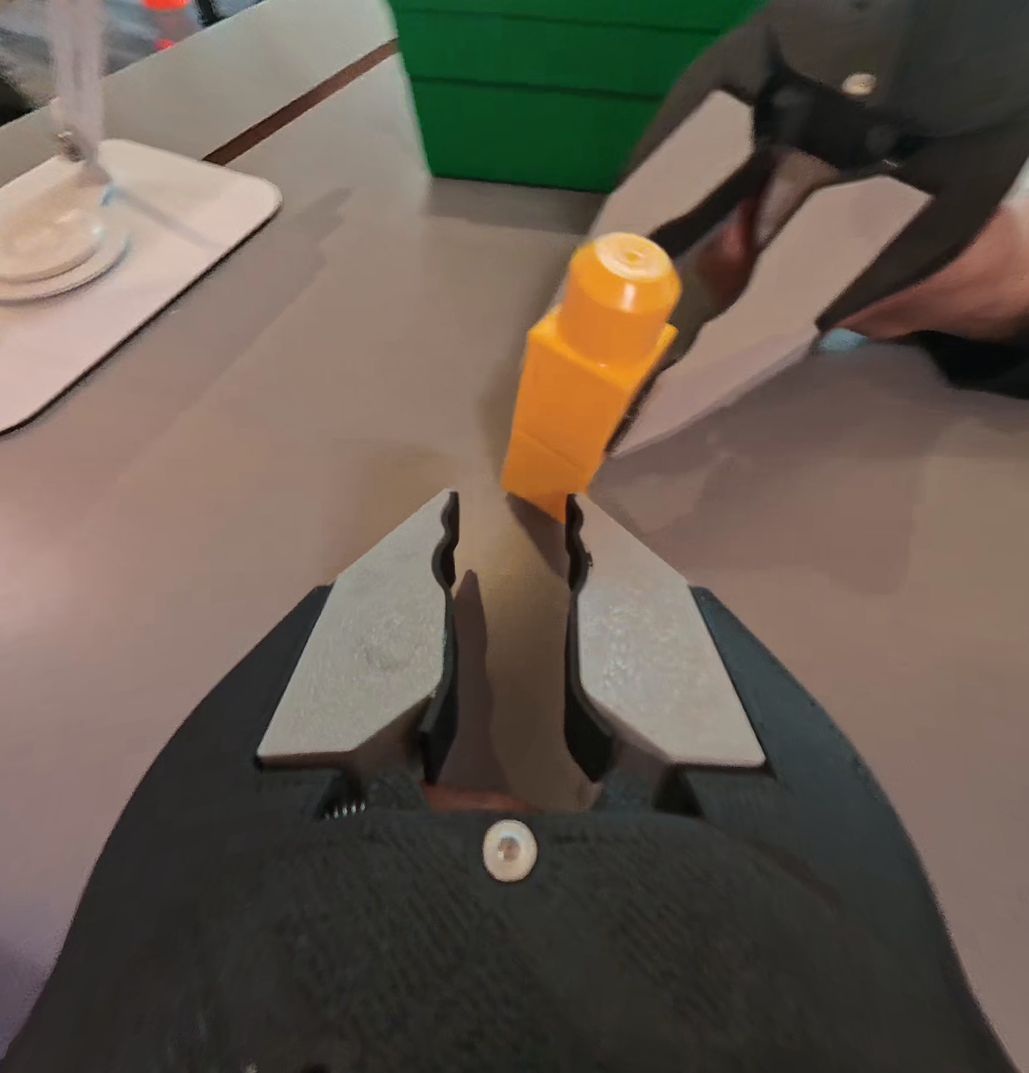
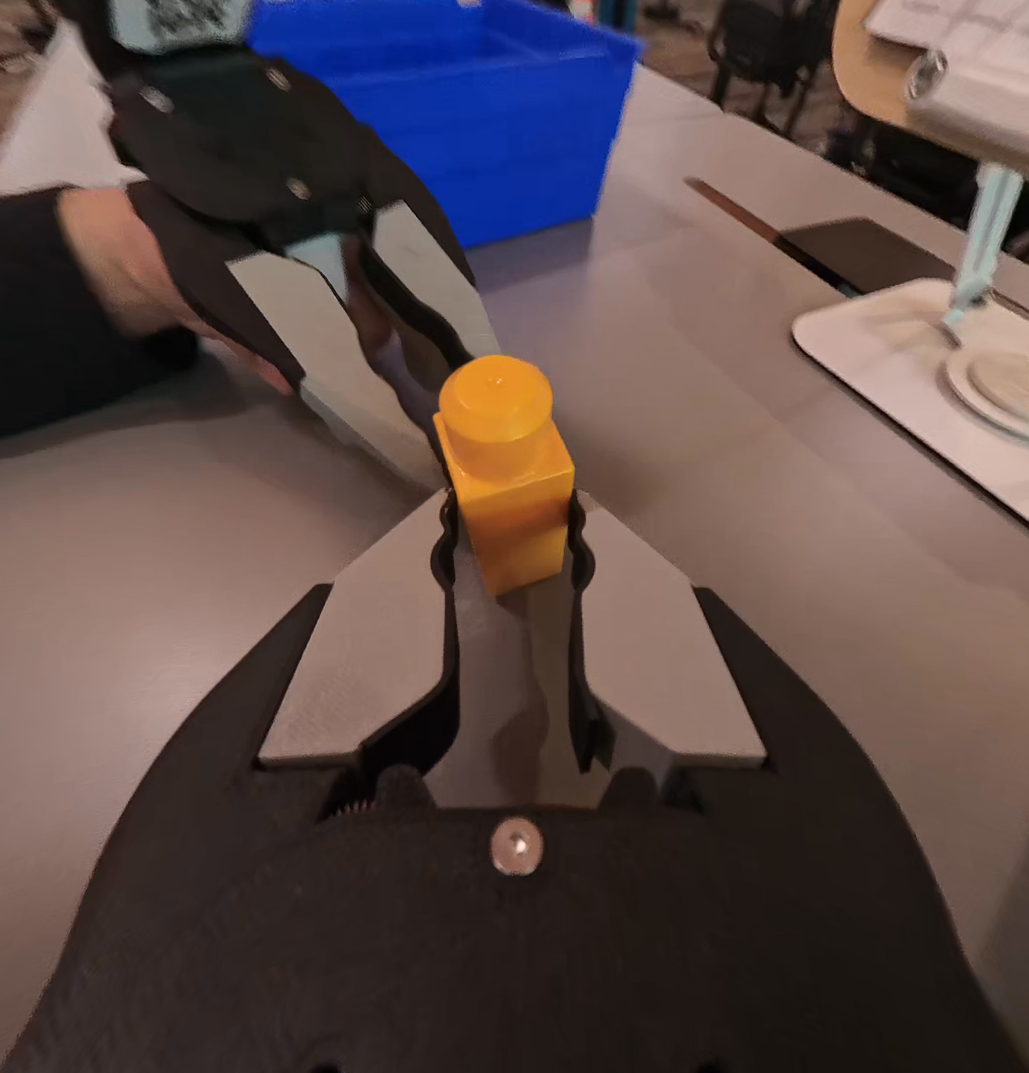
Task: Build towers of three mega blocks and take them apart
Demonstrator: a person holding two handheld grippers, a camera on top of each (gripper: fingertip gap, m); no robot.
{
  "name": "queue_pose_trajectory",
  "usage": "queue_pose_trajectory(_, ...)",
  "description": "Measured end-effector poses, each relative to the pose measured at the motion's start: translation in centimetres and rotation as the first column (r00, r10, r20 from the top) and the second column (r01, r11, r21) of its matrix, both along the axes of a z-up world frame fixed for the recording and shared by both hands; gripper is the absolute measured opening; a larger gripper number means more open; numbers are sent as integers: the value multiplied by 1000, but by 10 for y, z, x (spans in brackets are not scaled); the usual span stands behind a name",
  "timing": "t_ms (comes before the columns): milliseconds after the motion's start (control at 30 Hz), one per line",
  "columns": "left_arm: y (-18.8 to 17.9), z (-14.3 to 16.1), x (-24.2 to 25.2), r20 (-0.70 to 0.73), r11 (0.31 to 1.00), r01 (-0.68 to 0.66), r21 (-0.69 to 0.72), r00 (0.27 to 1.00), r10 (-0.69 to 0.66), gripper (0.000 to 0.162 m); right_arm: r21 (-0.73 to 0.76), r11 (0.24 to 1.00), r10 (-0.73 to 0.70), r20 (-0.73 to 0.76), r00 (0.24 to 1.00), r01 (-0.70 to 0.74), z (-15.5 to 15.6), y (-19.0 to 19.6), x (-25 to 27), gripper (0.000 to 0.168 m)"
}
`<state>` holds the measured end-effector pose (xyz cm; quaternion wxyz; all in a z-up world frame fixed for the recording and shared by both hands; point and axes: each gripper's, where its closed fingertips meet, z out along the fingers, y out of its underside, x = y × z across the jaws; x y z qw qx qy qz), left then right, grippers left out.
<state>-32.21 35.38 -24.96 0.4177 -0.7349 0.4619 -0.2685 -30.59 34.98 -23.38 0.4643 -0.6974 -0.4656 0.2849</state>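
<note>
Two orange blocks (image 1: pixel 582 377) stacked on the grey table (image 1: pixel 210 522) lean just past the left claw (image 1: pixel 512 511), whose jaws stand a little apart with nothing between them, while the right wrist view shows the right claw (image 2: pixel 512 522) closed on the orange stack's (image 2: pixel 509 505) sides, the left claw (image 2: pixel 384 371) beyond it

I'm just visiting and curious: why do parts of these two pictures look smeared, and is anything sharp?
Left wrist view: the orange block stack, the glass and the far right gripper are smeared by motion, while its own left gripper is crisper. Right wrist view: the blue bin and the hand blur; the stack looks sharper. Both bend straight edges.
</note>
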Motion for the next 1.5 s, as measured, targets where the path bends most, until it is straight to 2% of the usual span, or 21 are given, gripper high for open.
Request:
queue_pose_trajectory(133, 26, -5, -14, -33, 985, -171, -9, 985, 171, 32, -70, 997, -38, 53, 998, 41, -12, 8, 6, 33)
queue_pose_trajectory(300, 28, -9, -15, -52, 983, -183, -20, 982, 182, 31, -114, 992, -44, 39, 998, 48, -13, 9, 9, 36)
queue_pose_trajectory(433, 29, -9, -15, -54, 982, -189, -10, 981, 188, 31, -59, 997, -47, 25, 999, 48, -7, 9, 8, 43)
queue_pose_trajectory(533, 31, -8, -18, -58, 977, -213, 5, 975, 213, 34, 24, 998, -64, -62, 996, 66, 10, 11, 9, 45)
queue_pose_trajectory(800, 47, 6, -44, -45, 907, -407, 111, 909, 413, 43, 130, 979, -132, -178, 975, 156, 33, 21, 20, 47)
queue_pose_trajectory(900, 38, 40, -60, 77, 862, -497, 101, 867, 491, 44, 168, 969, -144, -220, 965, 183, 41, 21, 25, 45)
queue_pose_trajectory(1033, 23, 131, -113, 312, 758, -641, 119, 749, 585, 44, 146, 972, -143, -249, 958, 183, 44, 22, 24, 49)
queue_pose_trajectory(1100, 26, 165, -156, 323, 687, -712, 148, 691, 647, 44, 166, 960, -175, -266, 948, 224, 52, 25, 30, 46)
queue_pose_trajectory(1167, 40, 175, -210, 233, 606, -777, 171, 629, 741, 47, 261, 907, -233, -347, 909, 332, 77, 28, 48, 45)
queue_pose_trajectory(1200, 50, 170, -239, 165, 569, -806, 162, 591, 790, 50, 296, 876, -253, -391, 885, 381, 88, 28, 58, 43)
queue_pose_trajectory(1300, 64, 113, -314, -170, 498, -865, 60, 483, 859, 53, 325, 824, -285, -469, 836, 464, 106, 28, 77, 42)
queue_pose_trajectory(1400, 50, 43, -366, -509, 430, -903, 21, 360, 781, 57, 274, 853, -293, -453, 842, 445, 98, 32, 72, 49)
queue_pose_trajectory(1433, 45, 29, -378, -575, 414, -909, 46, 315, 756, 57, 264, 863, -287, -445, 848, 431, 95, 33, 69, 49)
queue_pose_trajectory(1500, 42, 10, -389, -635, 401, -913, 71, 269, 724, 57, 256, 878, -272, -427, 862, 404, 91, 32, 62, 50)
